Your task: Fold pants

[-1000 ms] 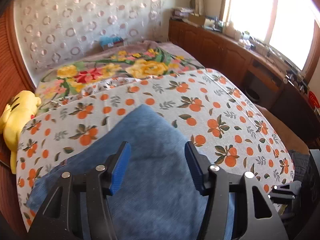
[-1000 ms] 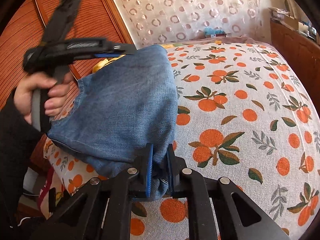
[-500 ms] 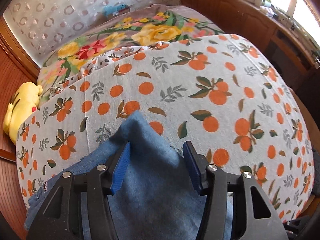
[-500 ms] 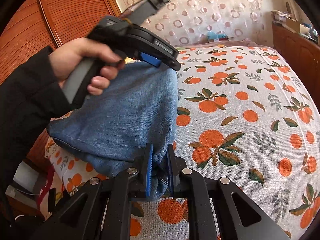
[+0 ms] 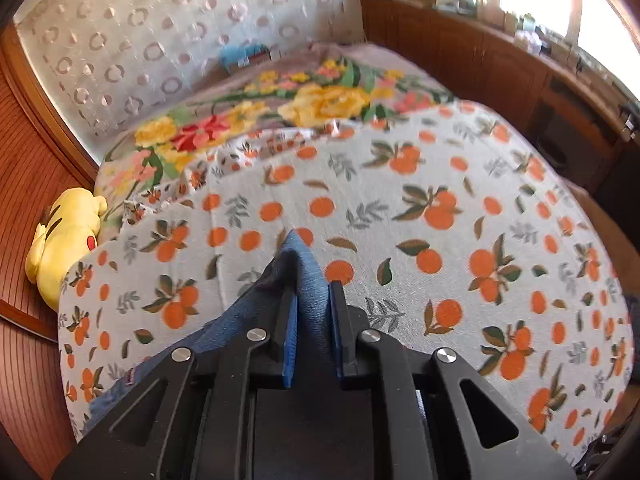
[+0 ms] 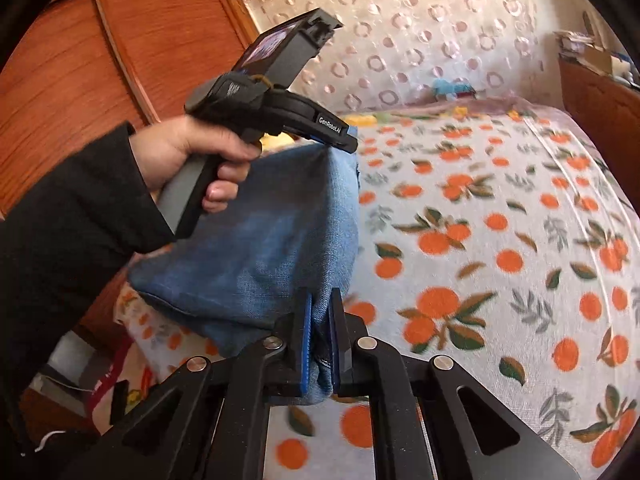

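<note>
While both grippers pinch the pants [image 6: 256,248], their legs stay hidden.

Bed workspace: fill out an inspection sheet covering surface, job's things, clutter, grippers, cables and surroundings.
Surface: bed sheet printed with oranges; floral blanket at the far end.
Job's things: blue denim pants, bunched at the bed's near edge, lifted at two points.
Clutter: yellow plush toy beside the bed.
Grippers: left gripper jaws closing, a denim fold between them; right gripper shut on the pants' edge.
Cables: nothing seen.
Surroundings: wooden wardrobe, patterned curtain, wooden cabinet under a bright window.
</note>
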Tool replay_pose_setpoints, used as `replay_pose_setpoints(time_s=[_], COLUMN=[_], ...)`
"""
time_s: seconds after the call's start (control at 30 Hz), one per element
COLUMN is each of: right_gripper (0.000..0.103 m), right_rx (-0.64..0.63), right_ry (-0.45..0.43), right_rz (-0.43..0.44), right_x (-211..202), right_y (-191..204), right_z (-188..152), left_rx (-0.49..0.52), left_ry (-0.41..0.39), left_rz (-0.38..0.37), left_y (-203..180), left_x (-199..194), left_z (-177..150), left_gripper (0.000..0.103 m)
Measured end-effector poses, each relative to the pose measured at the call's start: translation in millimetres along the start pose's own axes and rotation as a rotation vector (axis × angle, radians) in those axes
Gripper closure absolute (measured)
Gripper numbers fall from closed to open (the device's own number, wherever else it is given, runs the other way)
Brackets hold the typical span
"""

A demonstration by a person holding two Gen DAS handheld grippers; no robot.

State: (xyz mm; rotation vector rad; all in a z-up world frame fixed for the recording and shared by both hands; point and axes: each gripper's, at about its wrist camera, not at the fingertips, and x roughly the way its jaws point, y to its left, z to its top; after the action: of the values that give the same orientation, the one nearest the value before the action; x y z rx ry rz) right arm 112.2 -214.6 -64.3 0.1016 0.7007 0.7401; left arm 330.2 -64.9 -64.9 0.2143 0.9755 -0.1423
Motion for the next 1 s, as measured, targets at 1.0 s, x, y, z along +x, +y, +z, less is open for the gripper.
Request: replay_pose_setpoints(time_s=[1.0], right_gripper=[0.094], right_rx=[-0.317], right_ry=[0.167], right_rz=[0.285], right_x=[68.9], right_y=[207.4], right_z=[29.3], left_rx=[-0.328], left_ry=[-0.146], left_rz=[-0.041], left_y=[195.9], left_x=[-68.5], left_z=[-157.3], left_gripper=[0.087])
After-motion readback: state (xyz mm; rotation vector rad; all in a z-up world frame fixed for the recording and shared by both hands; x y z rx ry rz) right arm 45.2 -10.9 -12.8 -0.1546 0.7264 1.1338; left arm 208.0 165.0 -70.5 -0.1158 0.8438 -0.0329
